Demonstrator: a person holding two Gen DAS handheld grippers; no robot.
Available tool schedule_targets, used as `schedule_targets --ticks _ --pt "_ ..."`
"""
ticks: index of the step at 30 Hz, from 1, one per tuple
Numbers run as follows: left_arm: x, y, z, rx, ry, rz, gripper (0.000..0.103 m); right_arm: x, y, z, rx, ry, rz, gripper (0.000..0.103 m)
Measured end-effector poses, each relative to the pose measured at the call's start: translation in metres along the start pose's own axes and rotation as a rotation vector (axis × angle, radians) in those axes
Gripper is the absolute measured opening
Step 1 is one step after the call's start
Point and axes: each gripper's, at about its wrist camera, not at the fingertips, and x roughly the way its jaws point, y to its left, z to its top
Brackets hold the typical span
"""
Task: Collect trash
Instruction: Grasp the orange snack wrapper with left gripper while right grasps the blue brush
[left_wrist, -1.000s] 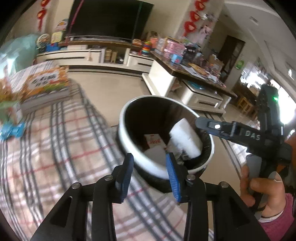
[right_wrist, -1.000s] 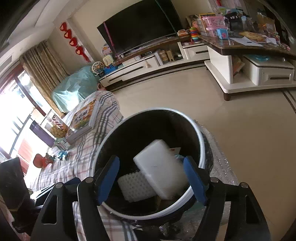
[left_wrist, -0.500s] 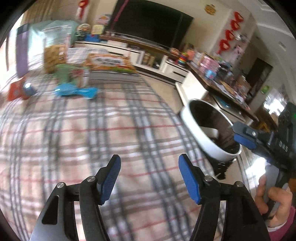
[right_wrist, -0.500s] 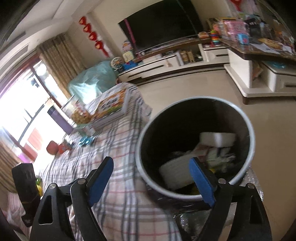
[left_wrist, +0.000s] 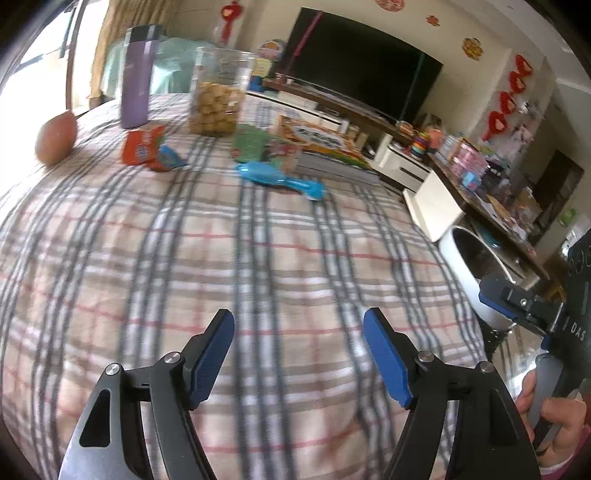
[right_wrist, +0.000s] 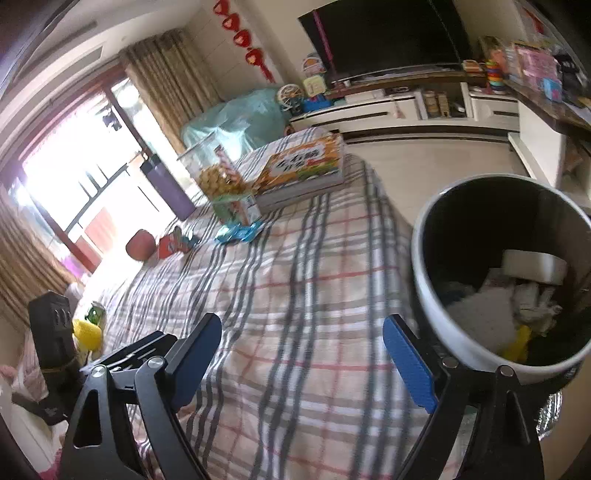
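My left gripper (left_wrist: 299, 354) hovers over the plaid tablecloth (left_wrist: 258, 266), its jaws opening with nothing between them. My right gripper (right_wrist: 301, 358) is also opening and empty, over the cloth's edge beside the round white bin (right_wrist: 436, 295). White foam pieces (right_wrist: 532, 266) and other scraps lie inside the bin. At the far end of the table lie a blue wrapper (left_wrist: 280, 177), a red-orange wrapper (left_wrist: 142, 147) and a green packet (left_wrist: 255, 144). In the left wrist view the bin (left_wrist: 461, 258) sits at the right, behind my right gripper (left_wrist: 509, 302).
A purple bottle (left_wrist: 136, 77), a clear snack jar (left_wrist: 218, 92), a brown round fruit (left_wrist: 55, 136) and a picture book (right_wrist: 303, 166) stand at the table's far end. Something yellow (right_wrist: 86, 332) lies near the left edge. A TV cabinet and a cluttered side table lie beyond.
Both grippers swung from over the bin to the left, over the plaid cloth, and their jaws widened. The white foam now lies in the bin.
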Motion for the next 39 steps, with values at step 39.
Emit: schedule_targets --ticks 39 --pt "0.068 0.117 0.126 -0.085 -0.027 0.216 0.076 0.155 0.093 0.063 -0.343 0.117 0.035 0.09"
